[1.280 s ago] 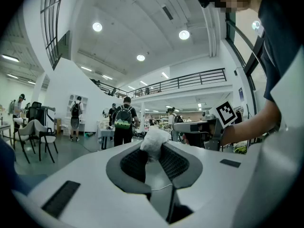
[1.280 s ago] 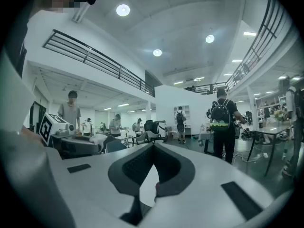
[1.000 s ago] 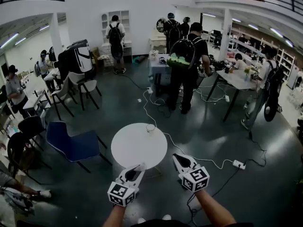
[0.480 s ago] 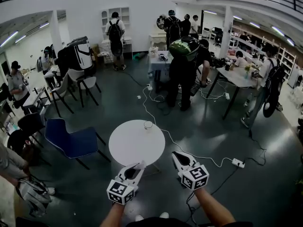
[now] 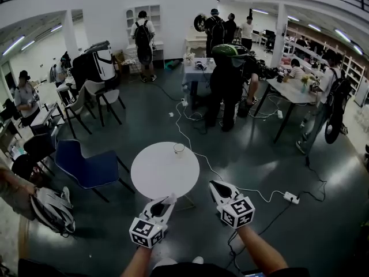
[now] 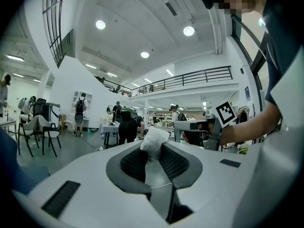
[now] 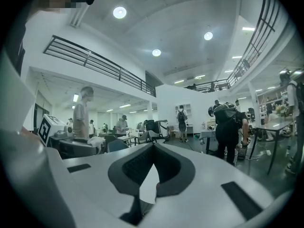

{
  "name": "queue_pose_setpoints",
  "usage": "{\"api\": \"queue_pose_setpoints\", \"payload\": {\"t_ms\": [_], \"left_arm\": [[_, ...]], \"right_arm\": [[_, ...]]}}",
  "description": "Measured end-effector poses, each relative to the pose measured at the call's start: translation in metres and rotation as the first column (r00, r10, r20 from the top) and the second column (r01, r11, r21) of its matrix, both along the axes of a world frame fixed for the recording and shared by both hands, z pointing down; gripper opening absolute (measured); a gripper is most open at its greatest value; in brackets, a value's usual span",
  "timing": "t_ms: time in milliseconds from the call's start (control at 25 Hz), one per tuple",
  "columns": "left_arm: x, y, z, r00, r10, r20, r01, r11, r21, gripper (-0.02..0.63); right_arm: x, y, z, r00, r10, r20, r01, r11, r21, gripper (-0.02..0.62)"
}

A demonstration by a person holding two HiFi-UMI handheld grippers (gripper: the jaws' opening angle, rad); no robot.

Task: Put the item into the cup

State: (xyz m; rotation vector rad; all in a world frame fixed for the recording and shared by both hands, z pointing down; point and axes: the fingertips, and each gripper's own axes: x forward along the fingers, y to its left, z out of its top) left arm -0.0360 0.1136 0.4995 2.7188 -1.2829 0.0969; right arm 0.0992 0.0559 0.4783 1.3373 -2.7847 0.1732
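A round white table [image 5: 155, 178] stands just ahead of me, with a small pale cup [image 5: 179, 149] near its far edge. My left gripper [image 5: 169, 201] hovers at the table's near rim, shut on a small white fluffy item [image 6: 153, 140] that sticks up from between its dark pads. In the head view the item [image 5: 172, 199] shows as a pale tuft at the jaw tips. My right gripper [image 5: 214, 185] hangs beside the table's near right edge. Its jaws meet at the tips [image 7: 153, 145] and I see nothing between them.
A blue chair [image 5: 86, 169] stands left of the table. A white cable runs across the floor to a power strip [image 5: 290, 198] on the right. A backpack [image 5: 53, 209] lies at the lower left. Several people stand at tables [image 5: 288, 94] further back.
The table and cup sit a little higher and further left in the head view than a second ago. Both grippers keep their places and grips. People in the background have shifted.
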Motion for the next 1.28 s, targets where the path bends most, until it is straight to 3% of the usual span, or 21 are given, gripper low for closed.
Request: {"api": "queue_pose_setpoints", "payload": {"t_ms": [480, 760, 1280], "left_arm": [[0.012, 0.006, 0.011, 1.000, -0.029, 0.000, 0.029, 0.999, -0.013, 0.081], [0.001, 0.000, 0.017, 0.999, -0.041, 0.006, 0.041, 0.999, -0.019, 0.081], [-0.018, -0.056, 0.025, 1.000, -0.024, 0.002, 0.024, 0.999, -0.024, 0.081]], "right_arm": [[0.016, -0.001, 0.008, 1.000, -0.012, 0.017, 0.012, 1.000, 0.002, 0.017], [0.000, -0.009, 0.015, 0.999, -0.027, 0.026, 0.027, 1.000, -0.001, 0.017], [-0.017, -0.063, 0.024, 1.000, -0.002, 0.025, 0.003, 1.000, -0.014, 0.017]]}}
